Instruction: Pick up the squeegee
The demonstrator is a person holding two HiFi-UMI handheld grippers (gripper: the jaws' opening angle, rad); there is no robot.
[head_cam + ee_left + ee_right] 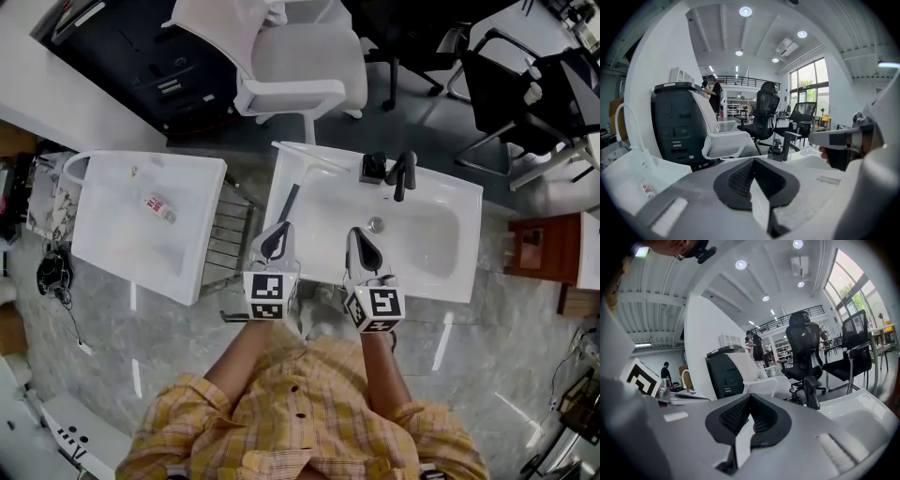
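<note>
Well, the squeegee (289, 201) lies along the left side of the white sink (469, 234). Its dark handle runs toward me and its pale blade sits at the far rim. From my left gripper (274, 246) it sits at twelve o'clock, the handle end just ahead of the jaws. From my right gripper (362, 246) it lies near ten o'clock, apart. Both pairs of jaws are clenched on nothing. A black faucet (403, 174) stands at one o'clock from the right jaws.
</note>
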